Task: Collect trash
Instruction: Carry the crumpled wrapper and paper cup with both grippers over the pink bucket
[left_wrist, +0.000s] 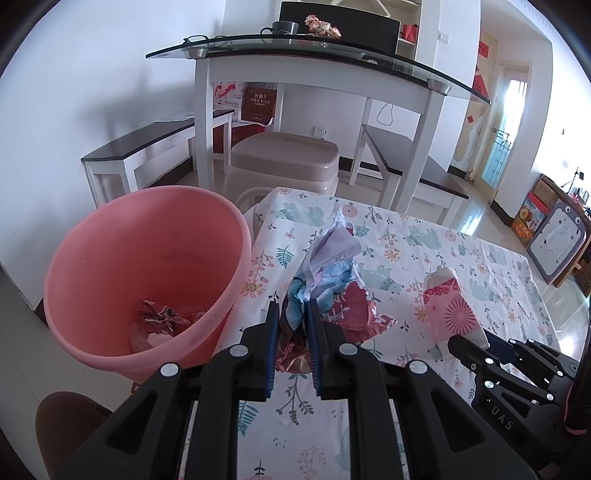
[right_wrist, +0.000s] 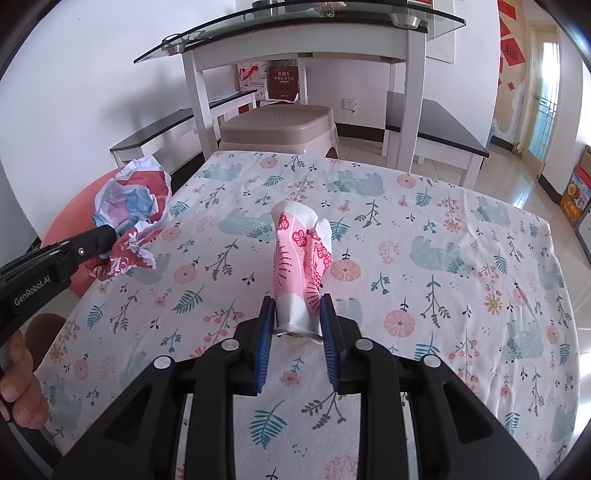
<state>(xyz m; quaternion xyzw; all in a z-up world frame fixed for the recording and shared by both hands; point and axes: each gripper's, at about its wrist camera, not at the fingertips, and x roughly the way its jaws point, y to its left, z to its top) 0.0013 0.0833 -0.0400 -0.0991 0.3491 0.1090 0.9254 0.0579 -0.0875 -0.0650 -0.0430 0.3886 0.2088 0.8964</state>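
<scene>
My left gripper (left_wrist: 292, 308) is shut on a crumpled wad of red, blue and white paper (left_wrist: 325, 266), held just above the table's left edge beside the pink bin (left_wrist: 110, 258). The bin holds a few red and white scraps (left_wrist: 162, 321). The same paper wad (right_wrist: 133, 206) and left gripper (right_wrist: 114, 230) show at the left of the right wrist view. My right gripper (right_wrist: 297, 306) is shut on the base of a squashed pink paper cup with flower prints (right_wrist: 299, 254), which stands on the tablecloth (right_wrist: 443, 240). That cup (left_wrist: 448, 306) and right gripper (left_wrist: 476, 341) appear at the right of the left wrist view.
Beyond the table stand a beige plastic stool (left_wrist: 284, 158), a white glass-topped table (left_wrist: 314, 70) and dark-topped benches (left_wrist: 144, 140). A hand (right_wrist: 22, 384) holds the left gripper's handle. Boxes (left_wrist: 535, 214) sit on the tiled floor at right.
</scene>
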